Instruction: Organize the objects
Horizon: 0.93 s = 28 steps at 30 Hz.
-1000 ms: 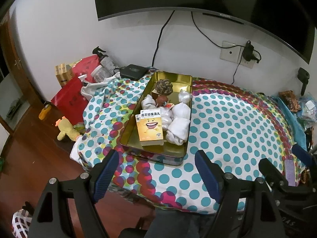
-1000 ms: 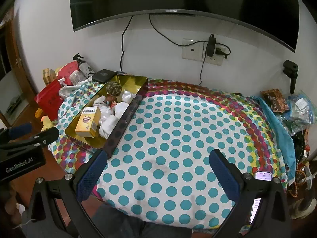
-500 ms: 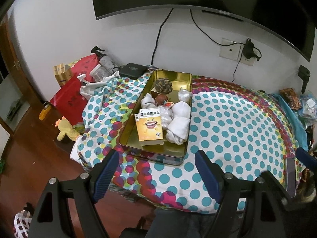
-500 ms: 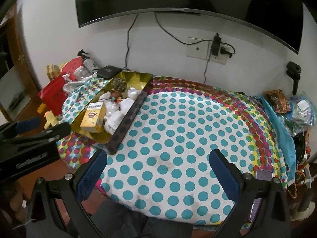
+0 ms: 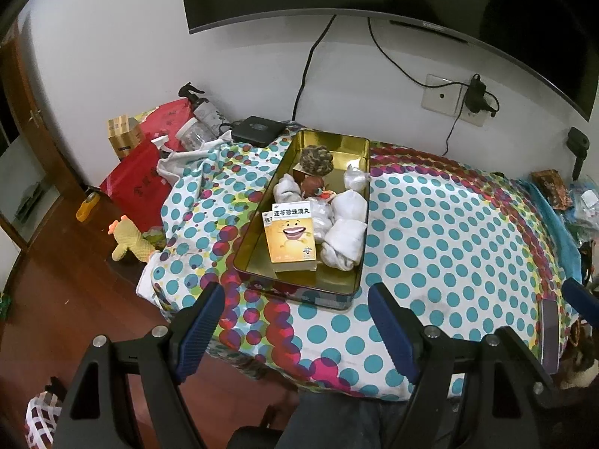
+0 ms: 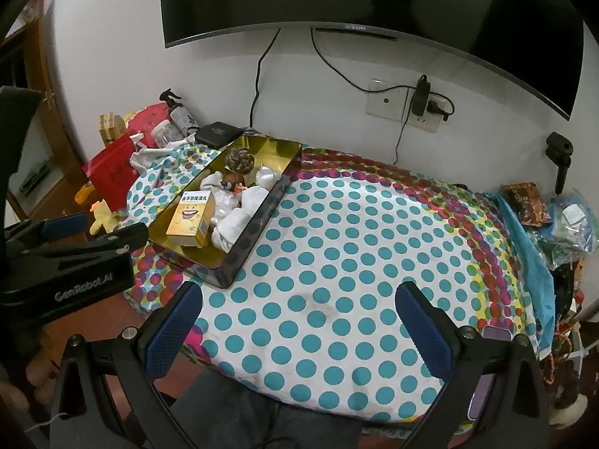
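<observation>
Both my grippers, left (image 5: 295,310) and right (image 6: 299,310), hang spread and empty; the gold tin (image 5: 262,239) holding a box (image 5: 292,237) lies ahead of my left jaws.

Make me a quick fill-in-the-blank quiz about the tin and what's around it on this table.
1. The orange box lies inside the ____ tin.
2. The tablecloth is patterned with ____.
3. Both the left gripper and the right gripper are ____ and hold nothing.

Missing words: gold; dots; open
</observation>
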{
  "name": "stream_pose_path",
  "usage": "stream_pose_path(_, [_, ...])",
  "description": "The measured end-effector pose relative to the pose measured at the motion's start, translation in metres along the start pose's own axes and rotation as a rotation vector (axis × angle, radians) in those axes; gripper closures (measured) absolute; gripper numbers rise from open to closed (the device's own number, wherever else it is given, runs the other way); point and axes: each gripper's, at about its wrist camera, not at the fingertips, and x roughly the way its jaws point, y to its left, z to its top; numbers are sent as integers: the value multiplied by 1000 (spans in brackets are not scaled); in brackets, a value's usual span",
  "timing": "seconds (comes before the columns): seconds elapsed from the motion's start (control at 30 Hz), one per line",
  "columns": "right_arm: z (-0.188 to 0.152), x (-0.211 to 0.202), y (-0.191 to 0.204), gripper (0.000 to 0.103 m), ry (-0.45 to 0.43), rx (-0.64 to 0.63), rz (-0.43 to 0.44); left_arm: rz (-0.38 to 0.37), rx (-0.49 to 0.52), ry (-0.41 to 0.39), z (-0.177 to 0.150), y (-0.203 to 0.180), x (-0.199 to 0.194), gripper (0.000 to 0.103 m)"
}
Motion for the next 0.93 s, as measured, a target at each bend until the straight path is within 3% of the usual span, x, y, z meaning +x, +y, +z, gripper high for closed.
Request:
stream_pose_path(0.17, [1,3,-3,0,7,7,-1,-2,4,-5,1,-1,-1,22])
stream_pose_path(0.5, [-1,5,-4,0,10,6,1,-103,11,-20,1,0,-2,22])
stream_pose_path(0.93, [-2,6,-4,0,15,8,-4,-62,13,-34,0,1,-4,22])
